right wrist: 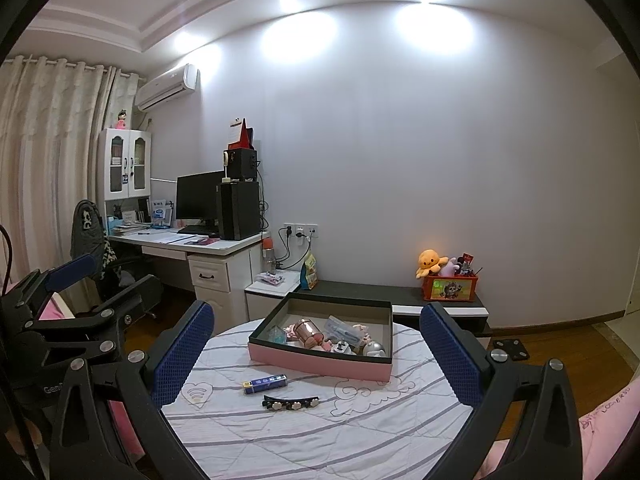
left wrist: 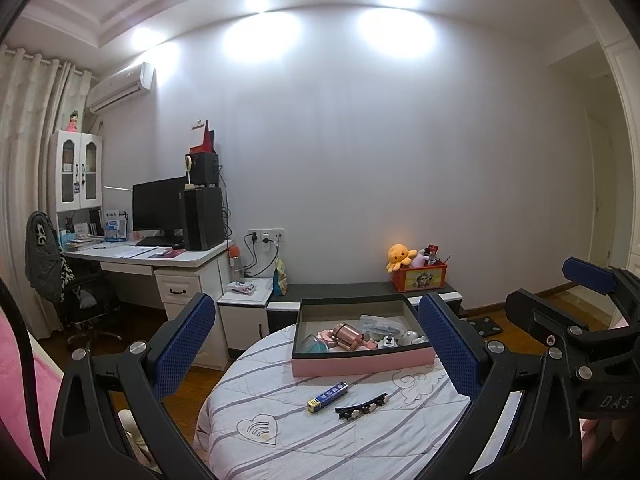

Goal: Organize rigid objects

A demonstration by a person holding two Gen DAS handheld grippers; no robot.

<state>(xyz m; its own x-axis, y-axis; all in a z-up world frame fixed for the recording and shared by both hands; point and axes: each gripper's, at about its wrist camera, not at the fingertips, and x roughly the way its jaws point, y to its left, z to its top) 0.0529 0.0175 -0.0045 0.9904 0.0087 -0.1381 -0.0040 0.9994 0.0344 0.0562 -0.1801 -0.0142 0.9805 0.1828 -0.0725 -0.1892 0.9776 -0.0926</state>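
A pink box [left wrist: 362,365] with a dark rim stands on the round quilted table [left wrist: 280,448]; it holds a copper cup [left wrist: 347,336] and several small items. A blue stick-shaped object [left wrist: 327,397] and a black hair clip with flowers [left wrist: 362,406] lie in front of it. My left gripper [left wrist: 316,344] is open and empty, raised above the table's near side. My right gripper [right wrist: 316,344] is also open and empty; it also shows at the right in the left wrist view [left wrist: 560,304]. The right wrist view shows the box [right wrist: 320,362], stick [right wrist: 265,384] and clip [right wrist: 291,403].
A desk [left wrist: 160,258] with monitor and speakers stands at back left, an office chair [left wrist: 60,276] beside it. A low dark bench [left wrist: 360,292] along the wall bears an orange toy box [left wrist: 419,277]. Wooden floor surrounds the table.
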